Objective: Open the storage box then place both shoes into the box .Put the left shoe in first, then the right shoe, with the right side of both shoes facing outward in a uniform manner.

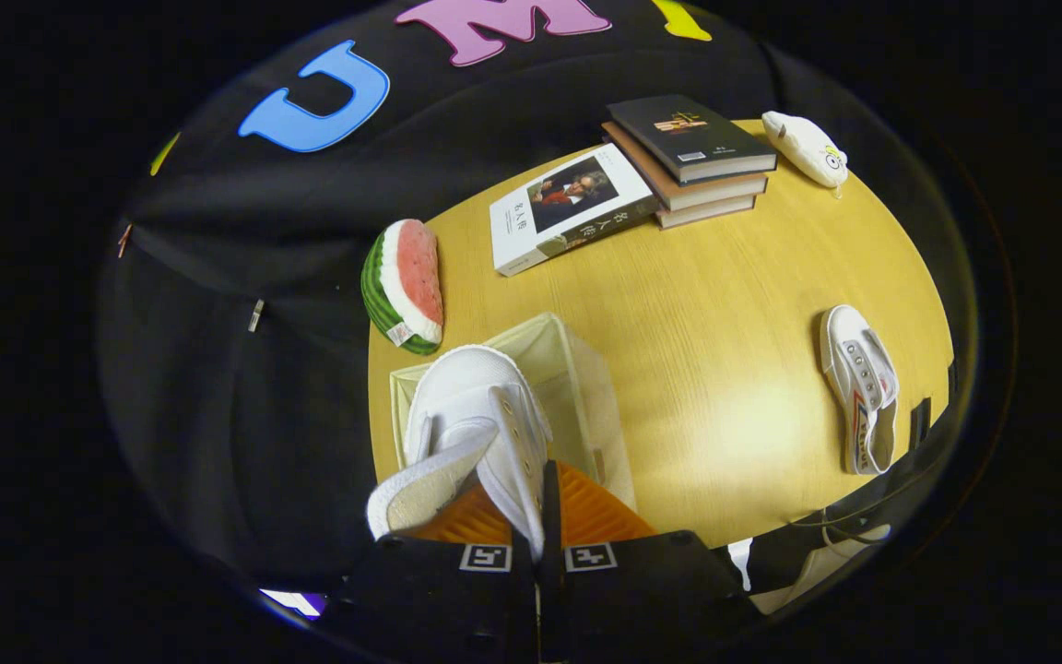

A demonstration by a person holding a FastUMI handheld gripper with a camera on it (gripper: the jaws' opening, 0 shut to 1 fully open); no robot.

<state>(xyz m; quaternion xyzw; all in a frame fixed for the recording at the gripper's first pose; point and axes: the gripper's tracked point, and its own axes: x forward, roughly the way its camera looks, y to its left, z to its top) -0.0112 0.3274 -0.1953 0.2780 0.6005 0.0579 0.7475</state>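
Tongs [531,516] clamped on shoe [471,415] above box [586,369]

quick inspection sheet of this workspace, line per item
surface: round wooden table, lit
job's things: white shoe held above the open storage box; second shoe lying on the table, apart
clutter: watermelon-slice toy, open-faced book, book stack, white plush toy
grippers: gripper jaws pinched on the shoe's side wall
cables: dark cable at the table's near edge
surroundings: black cloth wall
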